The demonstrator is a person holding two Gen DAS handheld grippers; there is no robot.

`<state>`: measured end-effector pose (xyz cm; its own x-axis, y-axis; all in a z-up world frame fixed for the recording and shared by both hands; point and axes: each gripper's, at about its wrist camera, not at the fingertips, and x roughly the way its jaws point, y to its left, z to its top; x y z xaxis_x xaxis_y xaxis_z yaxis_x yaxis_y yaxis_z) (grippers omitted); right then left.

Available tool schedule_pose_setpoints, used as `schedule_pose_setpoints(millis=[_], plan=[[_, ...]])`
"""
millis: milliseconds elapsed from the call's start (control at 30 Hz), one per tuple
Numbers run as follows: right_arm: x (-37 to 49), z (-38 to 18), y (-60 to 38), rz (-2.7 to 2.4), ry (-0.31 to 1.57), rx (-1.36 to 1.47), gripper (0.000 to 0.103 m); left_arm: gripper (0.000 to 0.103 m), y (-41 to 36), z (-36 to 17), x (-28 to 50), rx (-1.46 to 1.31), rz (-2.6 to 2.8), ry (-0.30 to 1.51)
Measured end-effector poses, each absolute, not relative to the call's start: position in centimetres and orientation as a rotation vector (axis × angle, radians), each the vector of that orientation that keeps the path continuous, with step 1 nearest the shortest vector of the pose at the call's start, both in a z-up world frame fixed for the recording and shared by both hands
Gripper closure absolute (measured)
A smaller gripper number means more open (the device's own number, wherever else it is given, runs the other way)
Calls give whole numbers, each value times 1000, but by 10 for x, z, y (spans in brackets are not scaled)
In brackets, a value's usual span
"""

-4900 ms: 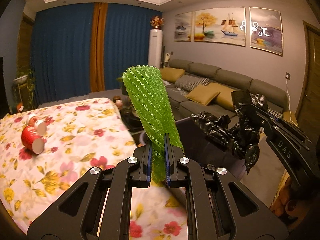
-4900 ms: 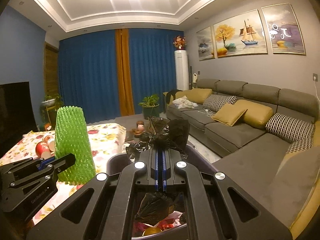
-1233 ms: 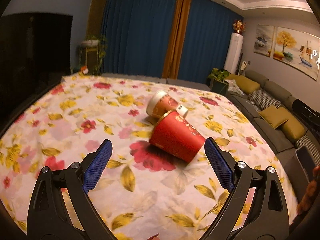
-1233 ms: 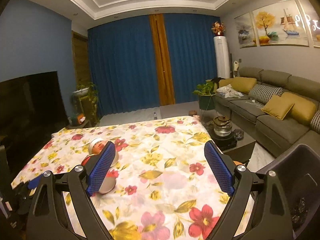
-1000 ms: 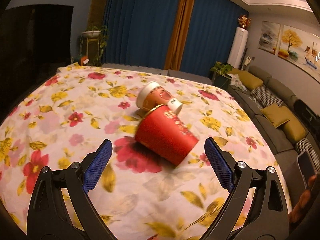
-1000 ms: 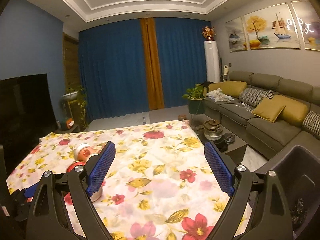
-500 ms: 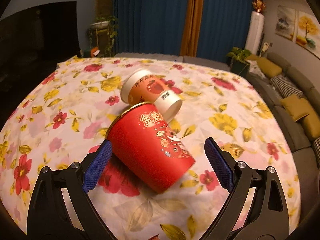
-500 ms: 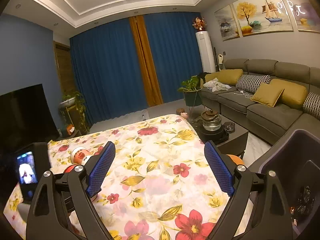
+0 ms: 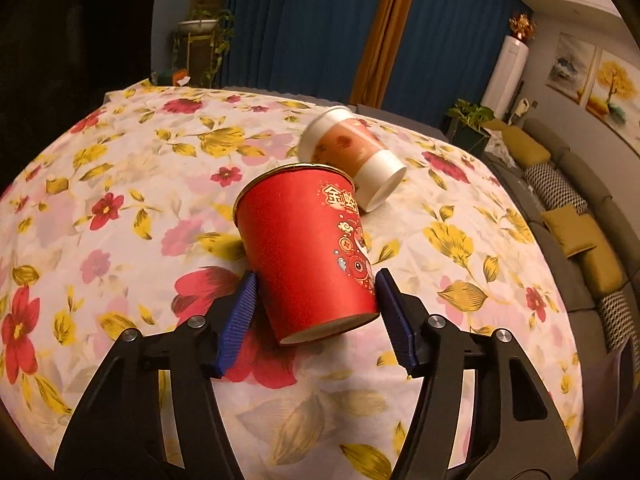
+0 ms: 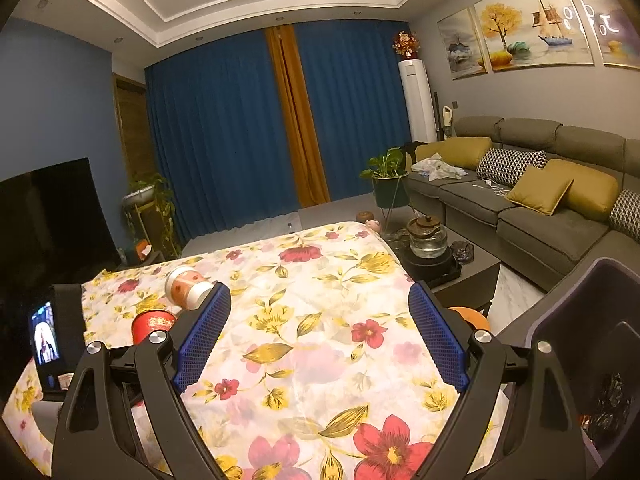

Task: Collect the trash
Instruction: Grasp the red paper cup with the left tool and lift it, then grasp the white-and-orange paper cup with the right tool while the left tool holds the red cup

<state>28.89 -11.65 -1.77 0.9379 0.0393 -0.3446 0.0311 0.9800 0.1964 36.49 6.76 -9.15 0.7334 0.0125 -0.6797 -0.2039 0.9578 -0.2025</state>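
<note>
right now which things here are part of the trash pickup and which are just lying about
Job:
- red cup, between the closing left gripper jaws
- orange cup, on its side behind it
- bin, bagged trash inside

Lying about:
- kettle
- cushions
- plant
- phone

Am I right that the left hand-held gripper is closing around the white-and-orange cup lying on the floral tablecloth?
Not quite. The left wrist view shows the left hand-held gripper closing around the red cup, not the white-and-orange cup, which lies just behind it on the floral tablecloth.
</note>
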Motion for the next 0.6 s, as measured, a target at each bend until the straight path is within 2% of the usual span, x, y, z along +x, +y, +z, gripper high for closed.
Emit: schedule_pose_setpoints(millis=[600], plan=[[294,-23,-116,30,387,192,16,44,98,-71,314,-307,121,664]])
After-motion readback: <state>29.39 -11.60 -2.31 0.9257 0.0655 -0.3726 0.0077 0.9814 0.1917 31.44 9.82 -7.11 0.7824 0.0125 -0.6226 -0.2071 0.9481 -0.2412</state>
